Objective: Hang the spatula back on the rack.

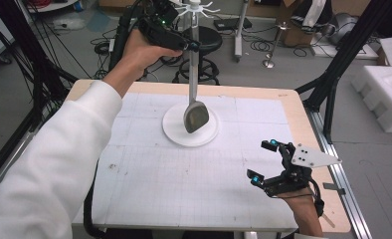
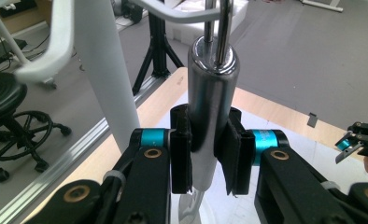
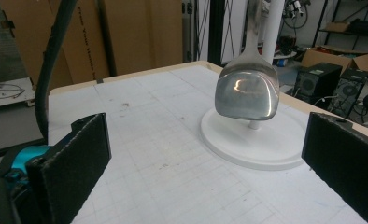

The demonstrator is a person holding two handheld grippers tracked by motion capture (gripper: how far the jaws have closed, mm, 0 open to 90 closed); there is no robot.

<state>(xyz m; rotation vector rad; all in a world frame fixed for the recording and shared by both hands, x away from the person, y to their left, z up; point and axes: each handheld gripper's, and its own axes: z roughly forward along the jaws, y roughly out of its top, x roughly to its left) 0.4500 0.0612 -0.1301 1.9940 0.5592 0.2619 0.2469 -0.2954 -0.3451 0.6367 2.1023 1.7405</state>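
Steel, polished and mirror-bright, is what my left claw (image 2: 205,154) has clenched between its pads: the thick round handle of a spatula (image 1: 195,89) that hangs from a white rack (image 1: 196,22) standing on a round base (image 1: 174,130) at the far middle of the desk (image 1: 134,169). A wire loop at the handle's top is over one of the rack's hooked arms, as the left gripper view has it. I judge the spatula stiff, fairly weighty for its size, and slippery, so the pads should bite the handle squarely across its round body, just below the loop, where they sit now. A hold lower down, toward the thin neck, would likely let it swing.

Its long axis runs nearly straight up and down, loop end up, broad blade pointing down and hanging just above the base, apart from it. In the right gripper view the blade faces me, slightly dished and reflective.

My right claw (image 1: 266,162) rests near the desk's near right corner, jaws spread wide and holding nothing.
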